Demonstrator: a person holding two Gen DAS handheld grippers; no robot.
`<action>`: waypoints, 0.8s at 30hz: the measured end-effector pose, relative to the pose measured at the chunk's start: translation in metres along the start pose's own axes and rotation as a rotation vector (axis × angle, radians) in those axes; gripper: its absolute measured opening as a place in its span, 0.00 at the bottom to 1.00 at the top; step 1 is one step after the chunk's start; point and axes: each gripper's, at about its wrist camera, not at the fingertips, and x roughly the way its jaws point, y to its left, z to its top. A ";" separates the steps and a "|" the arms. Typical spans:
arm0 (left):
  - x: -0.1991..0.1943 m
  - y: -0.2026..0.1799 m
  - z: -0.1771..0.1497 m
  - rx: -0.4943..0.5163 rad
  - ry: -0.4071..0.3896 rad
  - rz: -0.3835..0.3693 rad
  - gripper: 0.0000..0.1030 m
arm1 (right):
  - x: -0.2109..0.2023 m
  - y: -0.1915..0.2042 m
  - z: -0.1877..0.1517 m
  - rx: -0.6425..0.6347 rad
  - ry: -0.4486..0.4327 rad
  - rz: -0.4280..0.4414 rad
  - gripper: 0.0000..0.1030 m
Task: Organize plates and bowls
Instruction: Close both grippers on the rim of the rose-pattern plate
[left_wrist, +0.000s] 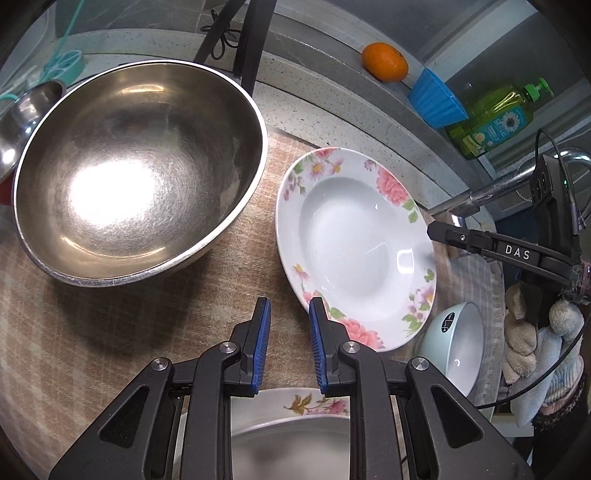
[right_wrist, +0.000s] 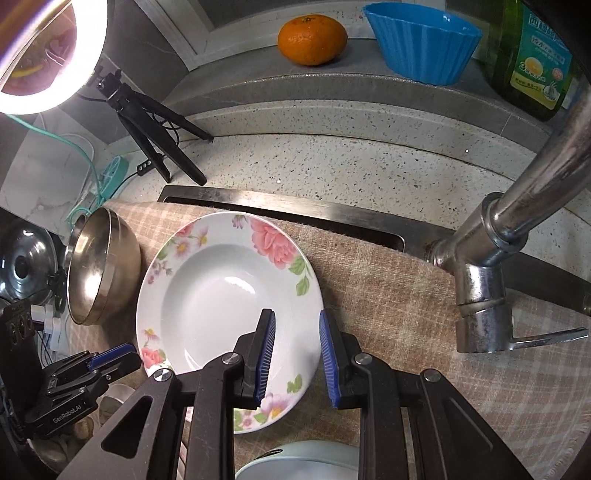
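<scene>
**On the checked cloth: one flowered plate between two empty grippers**

On the checked cloth (right_wrist: 424, 295) beside the tap (right_wrist: 487, 280) lies a flowered plate (left_wrist: 354, 247), and the big steel bowl (left_wrist: 140, 177) stands just left of it. The left gripper (left_wrist: 289, 314) hangs over the cloth at the plate's near rim, with jaws a little apart and nothing between them. The right gripper (right_wrist: 296, 334) is over the plate's right edge, also slightly open and empty. A pale green bowl (left_wrist: 454, 343) sits near the plate.
</scene>
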 end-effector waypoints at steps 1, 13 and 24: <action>0.001 -0.001 0.000 0.004 0.000 0.000 0.17 | 0.001 0.000 0.000 -0.004 0.003 -0.002 0.22; 0.007 0.001 0.007 -0.012 0.016 -0.014 0.17 | 0.011 -0.008 0.010 0.023 0.018 0.014 0.22; 0.016 -0.007 0.008 0.013 0.039 -0.022 0.17 | 0.016 -0.004 0.012 0.000 0.033 -0.009 0.18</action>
